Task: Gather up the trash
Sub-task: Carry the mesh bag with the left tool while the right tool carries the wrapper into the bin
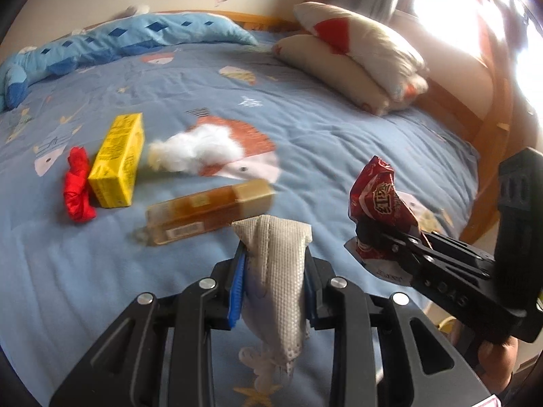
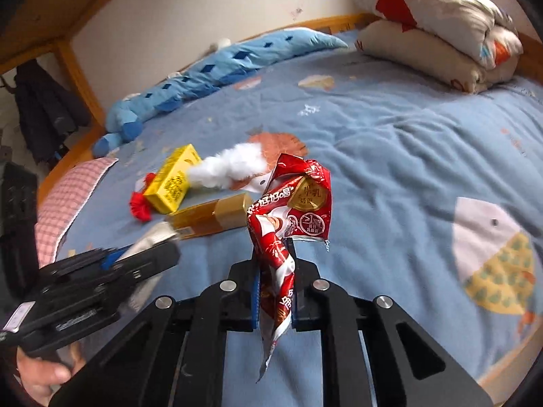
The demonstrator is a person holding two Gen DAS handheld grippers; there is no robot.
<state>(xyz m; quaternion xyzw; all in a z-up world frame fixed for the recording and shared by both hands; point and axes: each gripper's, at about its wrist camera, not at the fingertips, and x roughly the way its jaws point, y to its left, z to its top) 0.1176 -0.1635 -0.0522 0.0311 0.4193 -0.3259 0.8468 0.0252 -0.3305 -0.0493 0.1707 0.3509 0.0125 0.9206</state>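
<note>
My left gripper is shut on a grey-white face mask and holds it above the blue bedspread. My right gripper is shut on a crumpled red snack wrapper, which also shows in the left wrist view. Ahead on the bed lie a yellow carton, a red crumpled piece, a white fluffy wad and an amber box. The left gripper shows at left in the right wrist view.
Two stacked pillows lie at the head of the bed. A blue plush toy lies along the far wall. A pink checked cloth lies at the bed's left edge. The wooden bed frame runs on the right.
</note>
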